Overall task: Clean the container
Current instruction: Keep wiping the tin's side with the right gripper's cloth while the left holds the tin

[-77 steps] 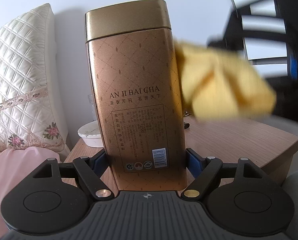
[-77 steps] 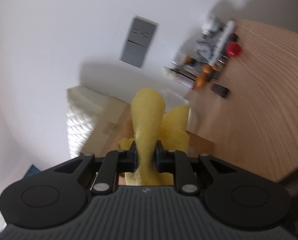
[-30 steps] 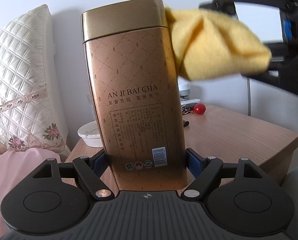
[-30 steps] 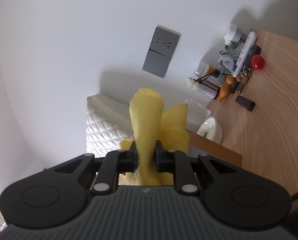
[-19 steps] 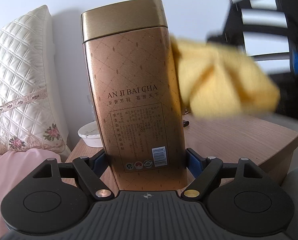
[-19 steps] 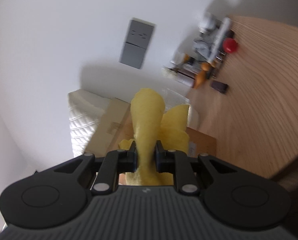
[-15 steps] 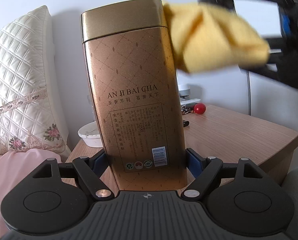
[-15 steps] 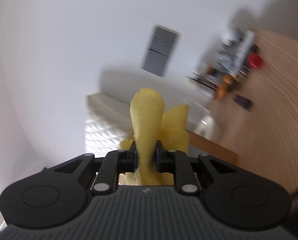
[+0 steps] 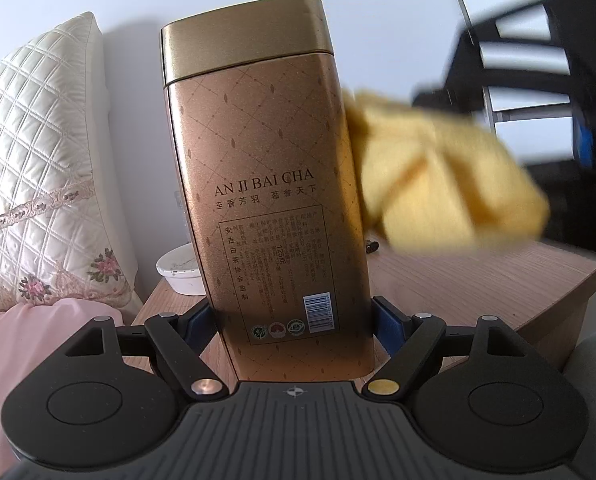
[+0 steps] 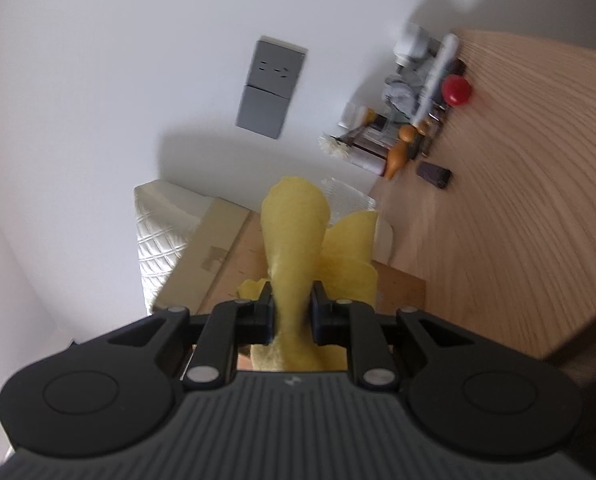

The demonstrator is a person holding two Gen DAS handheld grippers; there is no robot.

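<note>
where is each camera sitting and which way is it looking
Left wrist: behind the left tongs, looking level at the upright gold tin they clamp; right tongs blurred beyond.
Right wrist: behind the right tongs, rolled sideways, facing wall and pillow; they pinch the yellow cloth.
Shared: tin, cloth, pillow, wooden table.

1 tin [image 9: 265,184] | 1 yellow cloth [image 9: 442,184] | 1 pillow [image 9: 41,176] | 1 wht bowl [image 9: 179,270] | 2 grippers [image 9: 293,322] [image 10: 291,312]

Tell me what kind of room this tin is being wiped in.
Most likely a bedroom. A quilted cream pillow with floral lace trim leans on the wall above pink bedding, and next to it stands a wooden bedside table cluttered with small personal items beneath a wall socket.
</note>
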